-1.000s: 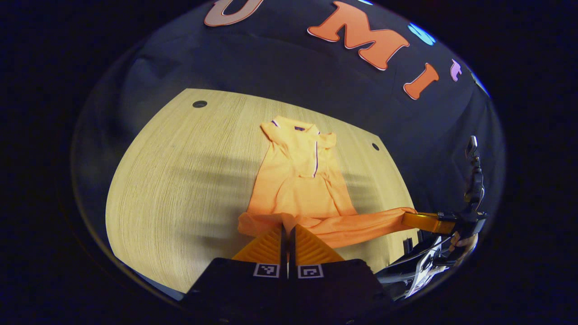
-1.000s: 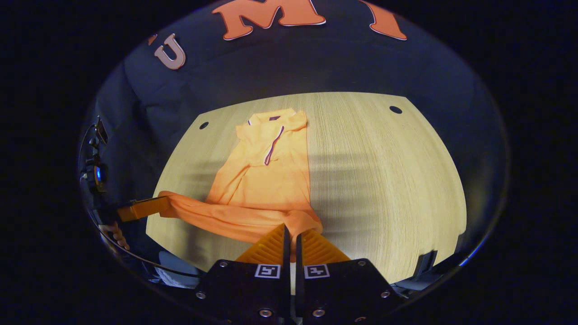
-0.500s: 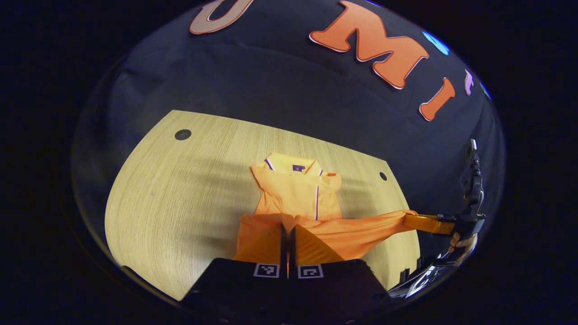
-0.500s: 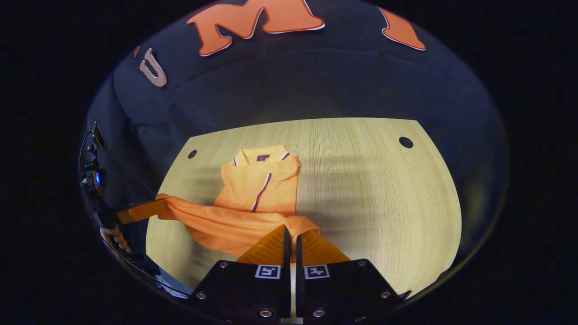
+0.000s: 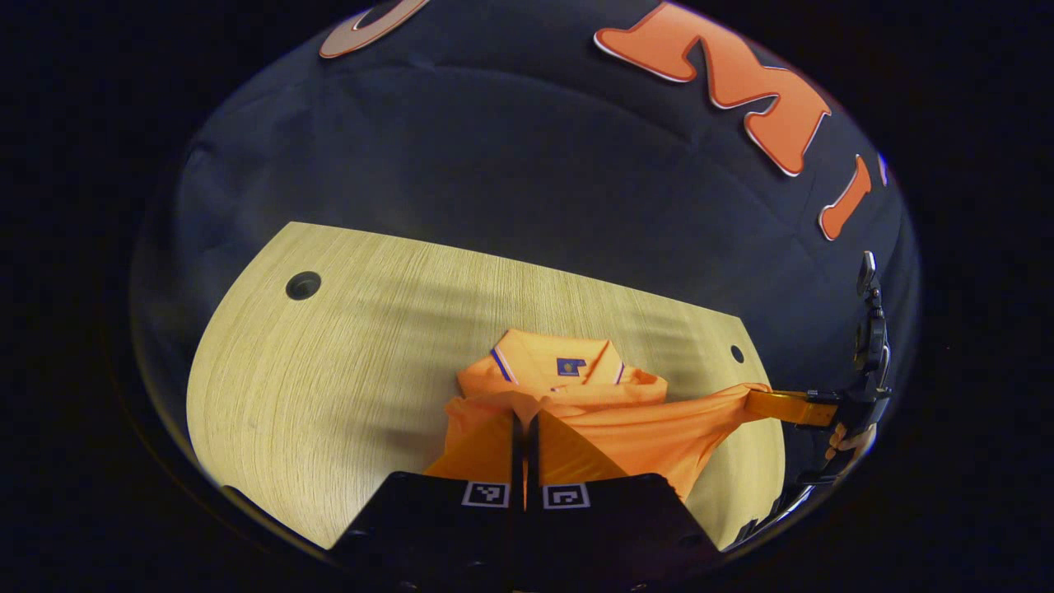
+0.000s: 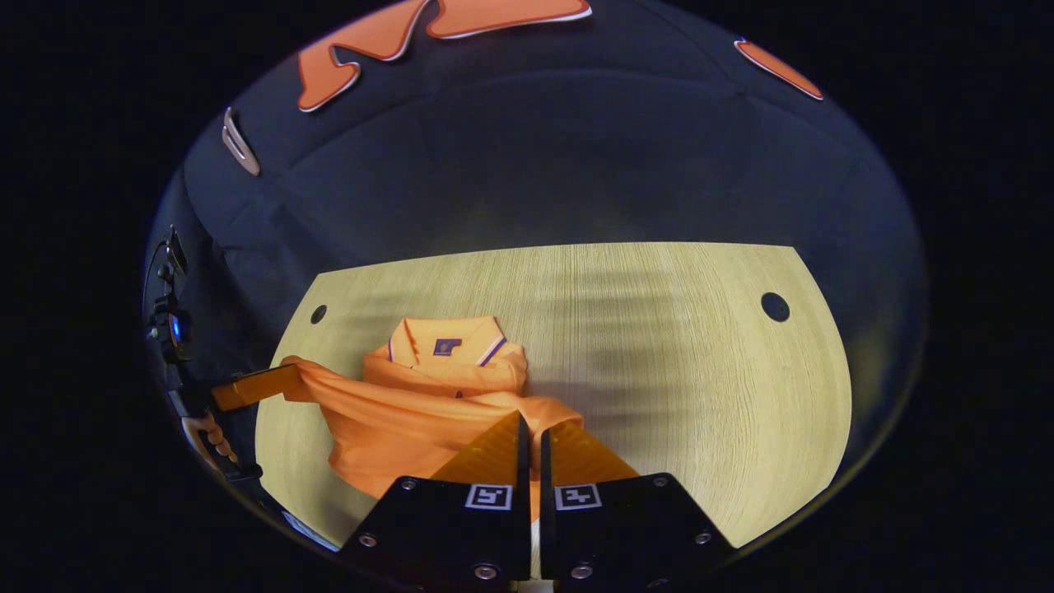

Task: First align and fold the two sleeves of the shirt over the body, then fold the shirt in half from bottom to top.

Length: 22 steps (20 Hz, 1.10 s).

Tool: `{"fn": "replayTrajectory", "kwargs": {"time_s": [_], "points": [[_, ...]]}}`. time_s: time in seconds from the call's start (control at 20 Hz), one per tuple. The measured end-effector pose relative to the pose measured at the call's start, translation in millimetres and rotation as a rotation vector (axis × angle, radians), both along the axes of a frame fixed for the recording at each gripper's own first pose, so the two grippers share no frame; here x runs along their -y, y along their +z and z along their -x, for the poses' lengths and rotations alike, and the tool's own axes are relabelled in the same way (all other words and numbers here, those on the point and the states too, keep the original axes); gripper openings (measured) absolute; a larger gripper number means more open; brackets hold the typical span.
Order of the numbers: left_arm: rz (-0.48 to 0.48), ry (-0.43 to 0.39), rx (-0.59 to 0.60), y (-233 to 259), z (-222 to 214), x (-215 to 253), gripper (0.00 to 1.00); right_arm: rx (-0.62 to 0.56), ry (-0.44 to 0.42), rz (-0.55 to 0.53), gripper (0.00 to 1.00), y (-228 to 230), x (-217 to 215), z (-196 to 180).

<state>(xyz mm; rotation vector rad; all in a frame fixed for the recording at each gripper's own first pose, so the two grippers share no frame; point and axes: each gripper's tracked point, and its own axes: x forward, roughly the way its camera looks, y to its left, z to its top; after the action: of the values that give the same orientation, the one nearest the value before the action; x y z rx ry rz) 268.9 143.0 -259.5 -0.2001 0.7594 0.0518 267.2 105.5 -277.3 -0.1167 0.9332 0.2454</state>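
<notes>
Both the left gripper [image 5: 524,416] and right gripper [image 6: 531,420] pinched the shirt [image 5: 626,428] hem between closed fingers, lifted above the desk [image 5: 329,371] near the collar.

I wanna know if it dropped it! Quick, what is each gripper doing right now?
Left gripper: shut on the shirt, pinching its bottom edge.
Right gripper: shut on the shirt's bottom edge too, at the other corner.

I see recording booth, not home: black cloth wall [image 5: 494,181] draped behind, bare pale wood-grain table [image 6: 659,346] with round cable holes [image 6: 775,306], dim surroundings.
</notes>
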Motion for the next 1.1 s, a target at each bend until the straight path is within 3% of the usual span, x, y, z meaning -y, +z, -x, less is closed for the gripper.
{"fn": "replayTrajectory", "kwargs": {"time_s": [0.3,0.4,0.45,0.5,0.65,0.9,1.1], "points": [[-0.068,-0.001,-0.067,-47,-39,-19,0.01,-0.026,-0.038,0.037,0.05,-48,1,-42],[-0.11,0.006,-0.085,-60,-47,-30,0.05,-0.031,-0.045,0.046,0.05,-62,5,-50],[-0.131,0.009,-0.089,-67,-50,-37,0.14,-0.019,-0.054,0.061,0.27,-63,10,-54],[-0.144,0.012,-0.094,-66,-51,-42,0.35,-0.014,-0.063,0.059,0.49,-63,11,-58],[-0.216,0.046,-0.067,-58,-57,-55,0.99,0.02,-0.097,0.036,1.0,-55,12,-65],[-0.275,0.047,0.19,19,-69,-43,0.99,0.202,-0.097,0.001,0.99,15,3,-70],[-0.307,0.035,0.42,106,-40,-27,0.99,0.41,-0.058,-0.018,0.99,94,-21,-50]]}}
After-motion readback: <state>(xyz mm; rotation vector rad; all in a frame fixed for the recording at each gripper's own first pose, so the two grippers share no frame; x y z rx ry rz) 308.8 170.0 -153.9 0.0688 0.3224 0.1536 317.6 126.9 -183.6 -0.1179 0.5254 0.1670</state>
